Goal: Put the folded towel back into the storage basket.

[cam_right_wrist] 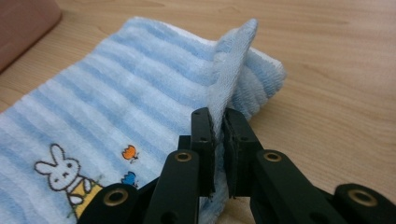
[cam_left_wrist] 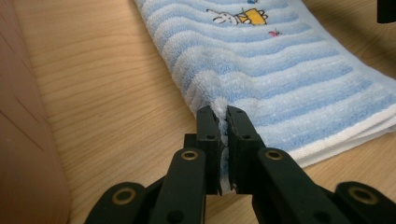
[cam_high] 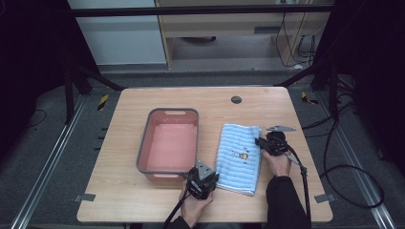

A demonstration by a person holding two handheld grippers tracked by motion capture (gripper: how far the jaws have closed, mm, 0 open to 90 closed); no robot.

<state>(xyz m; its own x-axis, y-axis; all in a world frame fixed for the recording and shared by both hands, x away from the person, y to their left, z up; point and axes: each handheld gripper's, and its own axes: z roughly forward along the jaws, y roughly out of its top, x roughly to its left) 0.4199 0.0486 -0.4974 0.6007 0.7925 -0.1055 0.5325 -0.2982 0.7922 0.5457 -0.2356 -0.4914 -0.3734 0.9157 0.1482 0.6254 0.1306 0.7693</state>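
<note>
Left gripper [cam_high: 214,177] is held low at bottom centre, jaws clamped together. Right gripper [cam_high: 260,141] is held farther forward, pointed left, jaws likewise clamped. Forearms are extended from the bottom edge.

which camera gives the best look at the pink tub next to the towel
The high view: the whole pink tub shows, grey rim and inside, left of the striped blue towel. The left gripper view catches only a strip of its wall at the left edge; the right gripper view catches a corner.
</note>
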